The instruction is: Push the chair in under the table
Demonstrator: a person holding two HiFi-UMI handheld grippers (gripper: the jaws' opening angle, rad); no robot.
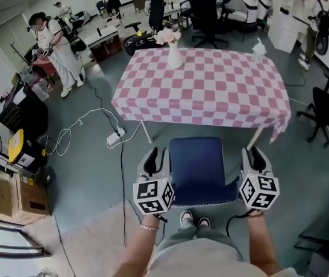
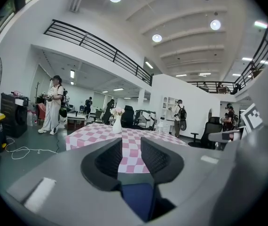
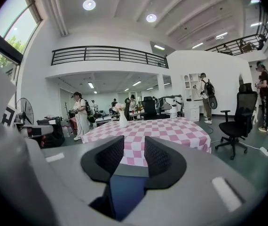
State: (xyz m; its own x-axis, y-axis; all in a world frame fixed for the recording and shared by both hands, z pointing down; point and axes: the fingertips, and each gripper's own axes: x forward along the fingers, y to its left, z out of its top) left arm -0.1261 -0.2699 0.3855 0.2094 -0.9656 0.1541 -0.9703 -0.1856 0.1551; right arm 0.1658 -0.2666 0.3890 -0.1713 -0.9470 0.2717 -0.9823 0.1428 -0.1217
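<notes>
**Chair gripped at both sides, standing short of the counter**

Position. The chair stands directly in front of the person, its seat facing the counter. Only the front edge of the seat reaches the hanging edge of the checked cloth. The rest of the chair is clear of the counter and it is not yet pushed in.

Tongs. The left tongs sit at the left edge of the chair and the right tongs at the right edge, level with each other. Each gripper view shows its jaws drawn to a narrow gap, with blue chair material filling the lower part of that gap. I judge both sets to be clamped on the chair.

Governing relation. The counter lies straight ahead of both tongs, with its long side running across the line of push. Neither hand is nearer. A level, equal push should keep the chair square between the counter legs.

Condition of chair. It has dark blue upholstery with a pale trim along the near edge. Its base is hidden from view.

Other items. A white vase of flowers stands at the far side of the counter.
</notes>
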